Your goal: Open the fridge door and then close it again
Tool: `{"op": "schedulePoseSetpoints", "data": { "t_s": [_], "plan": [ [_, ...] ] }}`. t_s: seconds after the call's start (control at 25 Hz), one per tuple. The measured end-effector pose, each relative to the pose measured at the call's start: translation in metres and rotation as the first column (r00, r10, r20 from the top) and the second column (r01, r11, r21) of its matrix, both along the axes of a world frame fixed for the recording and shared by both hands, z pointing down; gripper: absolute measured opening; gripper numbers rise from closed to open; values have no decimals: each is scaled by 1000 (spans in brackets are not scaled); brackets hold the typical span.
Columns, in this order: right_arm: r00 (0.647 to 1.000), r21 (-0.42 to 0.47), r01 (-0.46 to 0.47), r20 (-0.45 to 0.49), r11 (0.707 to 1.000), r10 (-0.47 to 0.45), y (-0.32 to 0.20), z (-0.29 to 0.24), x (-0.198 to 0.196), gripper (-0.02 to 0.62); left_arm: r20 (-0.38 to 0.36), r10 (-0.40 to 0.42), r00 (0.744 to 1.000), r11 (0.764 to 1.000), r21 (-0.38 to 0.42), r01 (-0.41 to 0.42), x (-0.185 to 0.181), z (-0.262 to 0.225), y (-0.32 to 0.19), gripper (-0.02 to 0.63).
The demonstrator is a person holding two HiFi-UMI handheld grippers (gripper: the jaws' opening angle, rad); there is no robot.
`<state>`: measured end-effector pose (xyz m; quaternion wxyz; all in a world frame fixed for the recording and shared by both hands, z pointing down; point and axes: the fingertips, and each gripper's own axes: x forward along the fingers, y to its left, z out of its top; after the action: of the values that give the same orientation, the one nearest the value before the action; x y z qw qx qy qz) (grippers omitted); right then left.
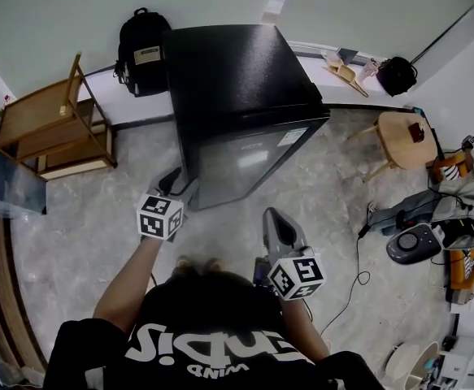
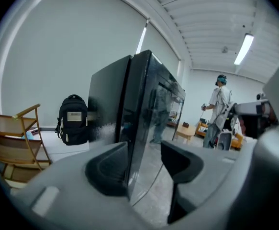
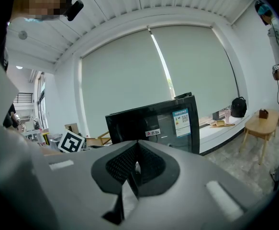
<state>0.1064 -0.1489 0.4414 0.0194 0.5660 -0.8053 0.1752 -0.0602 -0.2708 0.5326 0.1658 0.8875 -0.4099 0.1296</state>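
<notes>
A black mini fridge point(image 1: 237, 80) stands on the floor ahead of me, its glossy door point(image 1: 249, 162) facing me and looking flush with the body. My left gripper point(image 1: 176, 187) is at the door's left edge. In the left gripper view that gripper point(image 2: 141, 164) is open, and the door edge point(image 2: 138, 128) runs up between the two jaws. My right gripper point(image 1: 276, 218) hangs back from the fridge, lower and to the right. In the right gripper view it point(image 3: 137, 164) is shut on nothing, with the fridge front point(image 3: 153, 123) beyond it.
A black backpack point(image 1: 141, 51) leans on the wall left of the fridge. A wooden rack point(image 1: 54, 124) stands further left. A round wooden stool point(image 1: 403, 136) and cabled equipment point(image 1: 419, 238) are on the right. Another person point(image 2: 218, 111) stands in the room's far part.
</notes>
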Motion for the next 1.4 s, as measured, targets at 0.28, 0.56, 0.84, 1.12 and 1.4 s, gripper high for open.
{"op": "schedulePoseSetpoints", "data": {
  "t_s": [0.28,0.56,0.84,1.12,1.4],
  "plan": [
    [1000,-13,-15,-3,1000,15,-2,4,4,-3,9,1,1000,1000,-17,-1,8,13,-13,215],
    [1000,-20,-15,-5,1000,15,1,6,1,-3,-7,-7,1000,1000,-30,7,9,14,-19,209],
    [1000,-24,-19,-10,1000,19,4,8,3,-3,-6,-50,999,998,-39,50,3,18,-26,131],
    [1000,-23,-14,-12,1000,13,5,6,2,-3,-9,-38,999,998,-41,37,1,17,-26,106],
    [1000,-27,-5,-12,1000,5,4,9,2,-3,2,-29,1000,999,-41,29,1,18,-27,100]
  ]
}}
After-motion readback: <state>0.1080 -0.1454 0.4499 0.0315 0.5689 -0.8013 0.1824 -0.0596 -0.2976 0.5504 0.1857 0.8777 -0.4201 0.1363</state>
